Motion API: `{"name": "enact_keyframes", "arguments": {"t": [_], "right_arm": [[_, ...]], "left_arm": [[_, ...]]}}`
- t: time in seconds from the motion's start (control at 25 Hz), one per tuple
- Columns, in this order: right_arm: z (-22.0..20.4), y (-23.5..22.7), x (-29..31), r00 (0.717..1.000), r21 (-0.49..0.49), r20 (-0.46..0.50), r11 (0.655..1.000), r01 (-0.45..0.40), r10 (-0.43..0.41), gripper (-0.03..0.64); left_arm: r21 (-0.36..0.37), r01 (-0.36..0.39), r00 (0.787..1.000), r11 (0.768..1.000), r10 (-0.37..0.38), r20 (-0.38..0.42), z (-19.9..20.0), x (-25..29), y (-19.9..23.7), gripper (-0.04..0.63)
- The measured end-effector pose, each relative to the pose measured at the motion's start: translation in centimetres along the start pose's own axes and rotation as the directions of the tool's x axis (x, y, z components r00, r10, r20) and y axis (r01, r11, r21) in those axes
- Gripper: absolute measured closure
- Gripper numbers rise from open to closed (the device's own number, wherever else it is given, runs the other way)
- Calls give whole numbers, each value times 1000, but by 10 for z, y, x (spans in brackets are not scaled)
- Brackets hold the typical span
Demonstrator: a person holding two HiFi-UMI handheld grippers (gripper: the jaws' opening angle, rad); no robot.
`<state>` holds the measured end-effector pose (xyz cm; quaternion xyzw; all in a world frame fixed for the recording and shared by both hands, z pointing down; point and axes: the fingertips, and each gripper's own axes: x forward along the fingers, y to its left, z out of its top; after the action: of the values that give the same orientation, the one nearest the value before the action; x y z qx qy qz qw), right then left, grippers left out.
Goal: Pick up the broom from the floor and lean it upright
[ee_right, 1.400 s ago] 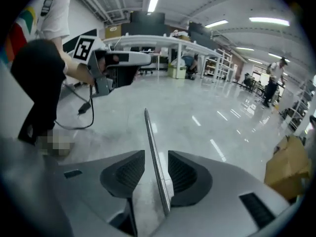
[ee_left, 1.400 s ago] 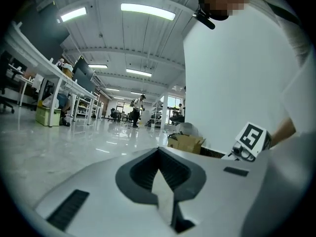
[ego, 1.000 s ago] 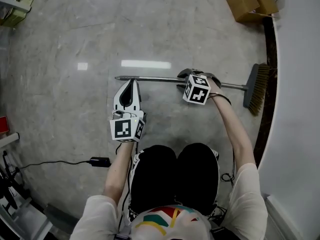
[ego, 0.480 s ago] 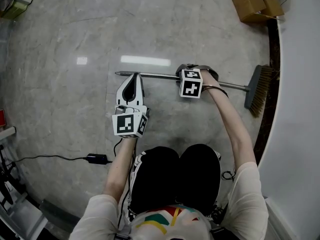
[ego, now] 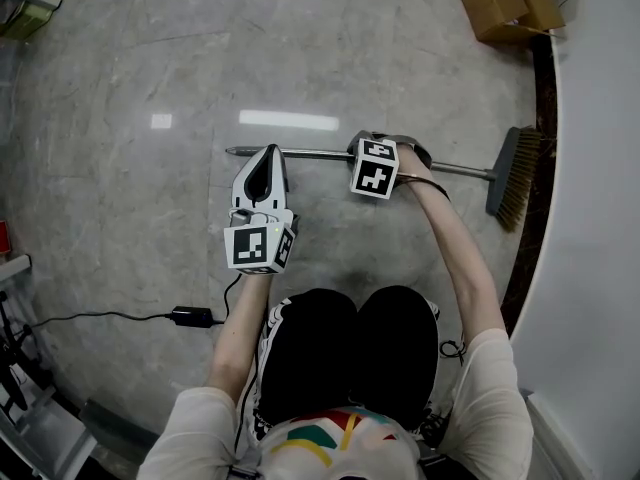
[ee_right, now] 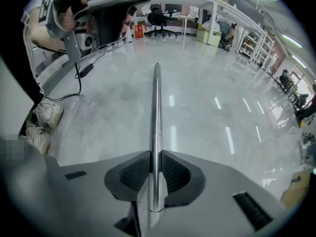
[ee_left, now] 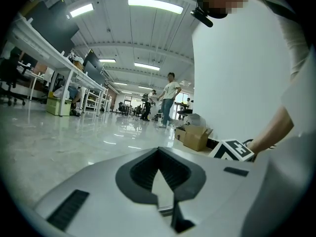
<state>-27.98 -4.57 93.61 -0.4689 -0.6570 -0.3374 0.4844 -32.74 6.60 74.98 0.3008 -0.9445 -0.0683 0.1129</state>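
The broom lies flat on the grey floor, its metal handle [ego: 320, 153] running left to right and its brush head [ego: 515, 176] by the right wall. My right gripper [ego: 385, 144] points steeply down onto the middle of the handle. Its jaws have just been closing, and in the right gripper view the pads press on both sides of the handle [ee_right: 156, 107] inside the right gripper [ee_right: 156, 157]. My left gripper [ego: 266, 158] hovers near the handle's free end, shut and empty, and its tips meet in the left gripper [ee_left: 158, 152] view.
Cardboard boxes [ego: 505, 3] sit at the far right by the white wall [ego: 595, 188] and its dark baseboard. A power adapter with a cable [ego: 190, 316] lies on the floor to my left. Desks [ee_right: 187, 6] and standing people [ee_left: 169, 98] are farther off.
The right gripper's cube has tilted and shifted slightly left over the handle. The broom and the left gripper have stayed in place.
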Motion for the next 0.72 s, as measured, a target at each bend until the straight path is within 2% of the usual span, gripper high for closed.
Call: {"name": "enact_keyframes", "arguments": {"t": [0.2,0.32,0.56,0.72], "right_arm": [[13,-11,-44,991,72,72,992,107,-112,534],[26,-32,-95,970,150,126,970,190,-210,534],[38,-78,-225,881,340,199,873,349,-429,534],[40,-92,-308,803,467,227,785,406,-551,534]], "left_arm": [[3,3,999,1000,-3,34,31,-2,2,551],[7,13,998,1000,-14,68,64,0,-3,551],[26,75,983,997,-78,165,148,10,-32,551],[49,145,958,988,-152,242,207,20,-65,551]]}}
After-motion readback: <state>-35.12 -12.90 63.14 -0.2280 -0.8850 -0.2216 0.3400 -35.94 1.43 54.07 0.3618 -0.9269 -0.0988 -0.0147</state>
